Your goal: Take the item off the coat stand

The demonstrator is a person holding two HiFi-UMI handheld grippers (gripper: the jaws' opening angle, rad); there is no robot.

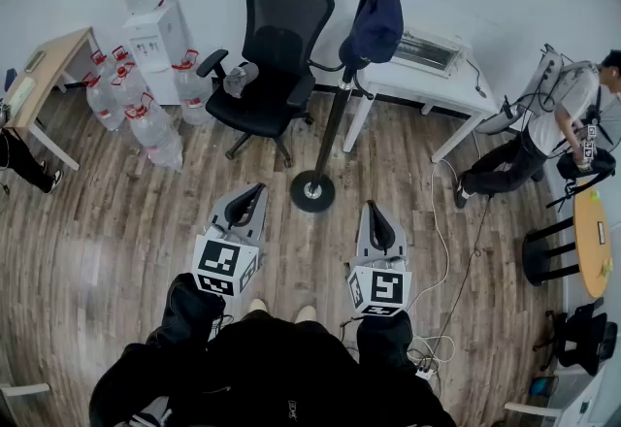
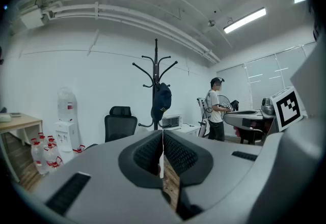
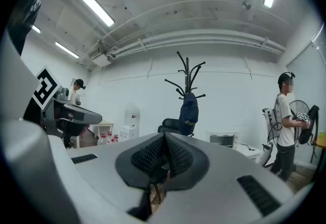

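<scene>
Bright, even, cool light fills the room. It comes from overhead: a tube light (image 2: pixel 244 20) burns out to plain white in the left gripper view, and a ceiling strip (image 3: pixel 95 5) does the same in the right gripper view. The white walls spread the light, so shadows are faint and soft; the wooden floor (image 1: pixel 116 241) shows a pale sheen at the left. All three views are fisheye, with straight lines bowing toward the edges. Both gripper views darken to black at the corners. The left gripper (image 2: pixel 162 151) and right gripper (image 3: pixel 164 154), close to their lenses, look soft, while the room behind is sharper.
</scene>
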